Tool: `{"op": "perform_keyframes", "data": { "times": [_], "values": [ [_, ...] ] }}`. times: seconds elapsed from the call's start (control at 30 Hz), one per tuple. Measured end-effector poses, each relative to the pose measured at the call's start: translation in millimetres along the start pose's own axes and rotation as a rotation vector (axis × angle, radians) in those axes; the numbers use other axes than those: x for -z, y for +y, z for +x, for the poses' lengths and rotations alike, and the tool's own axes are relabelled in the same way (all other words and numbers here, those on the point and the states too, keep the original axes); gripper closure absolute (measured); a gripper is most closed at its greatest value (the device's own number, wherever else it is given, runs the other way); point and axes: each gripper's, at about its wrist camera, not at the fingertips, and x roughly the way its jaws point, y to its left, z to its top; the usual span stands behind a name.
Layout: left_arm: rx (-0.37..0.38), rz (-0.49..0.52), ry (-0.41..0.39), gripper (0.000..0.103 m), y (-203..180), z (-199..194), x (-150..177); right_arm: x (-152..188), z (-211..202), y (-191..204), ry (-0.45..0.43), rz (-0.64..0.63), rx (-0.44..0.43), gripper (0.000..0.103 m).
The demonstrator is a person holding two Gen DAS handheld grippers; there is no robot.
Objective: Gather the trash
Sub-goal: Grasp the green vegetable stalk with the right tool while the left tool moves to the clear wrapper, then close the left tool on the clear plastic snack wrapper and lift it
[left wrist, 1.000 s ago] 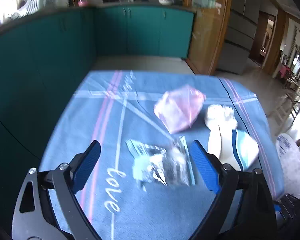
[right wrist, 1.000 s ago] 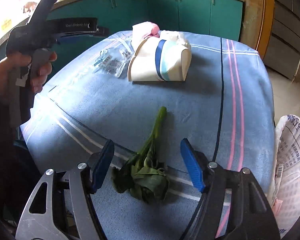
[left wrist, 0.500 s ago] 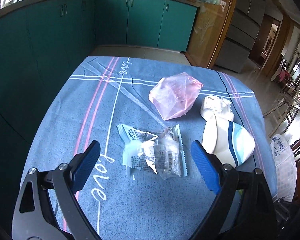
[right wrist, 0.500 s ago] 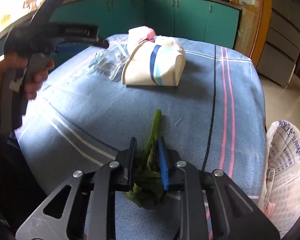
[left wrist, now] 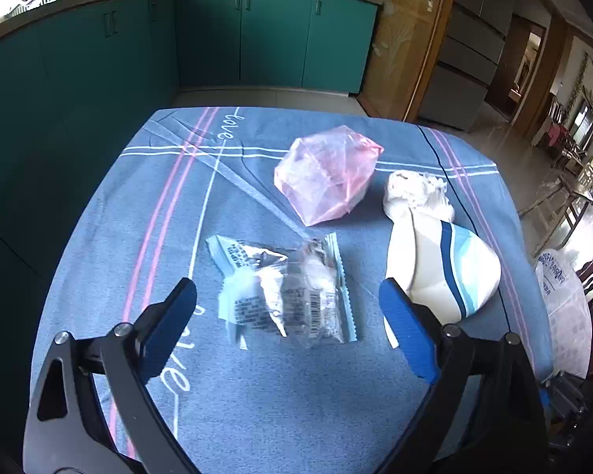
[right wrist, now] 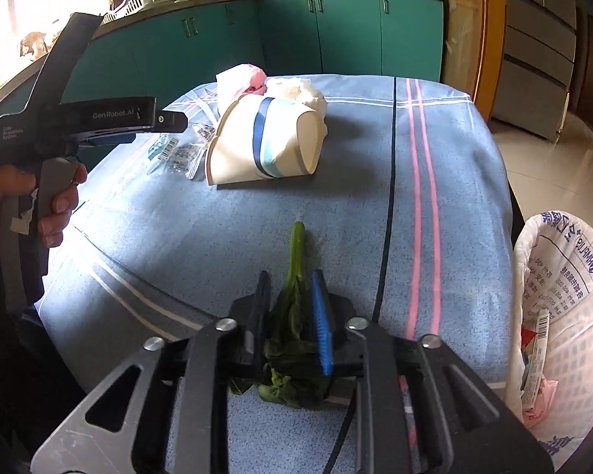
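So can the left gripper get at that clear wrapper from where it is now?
Probably yes. The left gripper is open, with the wrapper lying flat on the cloth just ahead, between its jaws. The pink bag and paper cup sit clear of it.

The tablecloth (left wrist: 257, 414) is blue with pink and white stripes, a thin dark line and white script lettering. On it lie a translucent pink bag (left wrist: 328, 173), a clear wrapper (left wrist: 284, 296) with pale blue edges and black print, and a cream paper cup (left wrist: 442, 264) banded navy and light blue. The leafy stalk (right wrist: 292, 316) is dark green, the cabinets (left wrist: 272, 35) teal, and the sack (right wrist: 565, 316) looks white with blue print.
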Motion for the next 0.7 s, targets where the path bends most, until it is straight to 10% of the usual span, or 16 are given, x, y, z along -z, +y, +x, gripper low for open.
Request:
{"op": "perform_keyframes", "data": {
  "times": [0.7],
  "values": [
    [-0.014,0.113,0.045,0.008,-29.1,24.3,11.0,1.3,1.7,-0.4,0.006,0.003,0.005,0.049]
  ]
}}
